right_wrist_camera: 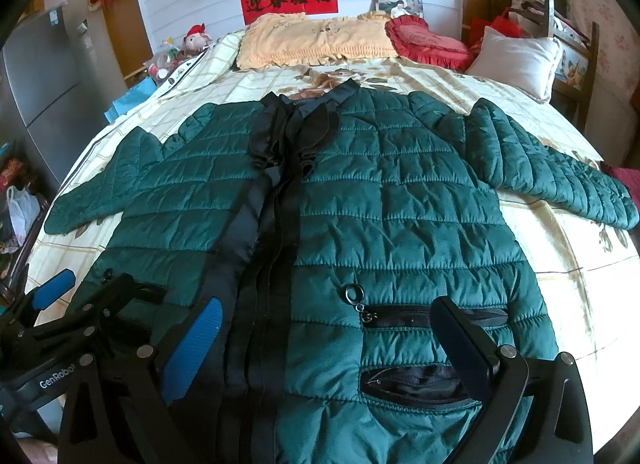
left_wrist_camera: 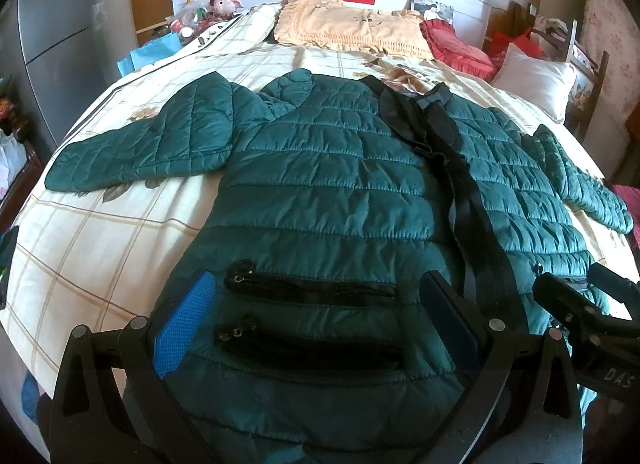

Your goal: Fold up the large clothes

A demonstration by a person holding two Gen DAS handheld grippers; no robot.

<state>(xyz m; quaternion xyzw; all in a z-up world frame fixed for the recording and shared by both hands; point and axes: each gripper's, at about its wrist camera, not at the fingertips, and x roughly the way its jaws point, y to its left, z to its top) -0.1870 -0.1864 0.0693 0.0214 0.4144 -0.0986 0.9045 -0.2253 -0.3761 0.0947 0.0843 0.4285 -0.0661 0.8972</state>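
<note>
A dark green quilted jacket point(left_wrist_camera: 320, 184) lies flat, front up, on the bed, sleeves spread to both sides, with a black placket down its middle; it also shows in the right wrist view point(right_wrist_camera: 400, 204). My left gripper point(left_wrist_camera: 316, 324) is open and empty, hovering over the jacket's left hem with two black zip pockets point(left_wrist_camera: 312, 292) between its fingers. My right gripper point(right_wrist_camera: 332, 344) is open and empty over the right hem, near a zip pocket with a ring pull point(right_wrist_camera: 354, 293). Each gripper shows at the edge of the other's view.
The bed point(left_wrist_camera: 100, 248) has a cream checked floral cover. A yellow pillow point(left_wrist_camera: 352, 24), a red cushion point(left_wrist_camera: 456, 44) and a white pillow point(left_wrist_camera: 536, 76) lie at the headboard end. A grey fridge point(left_wrist_camera: 52, 24) stands left, a wooden chair point(right_wrist_camera: 568, 44) right.
</note>
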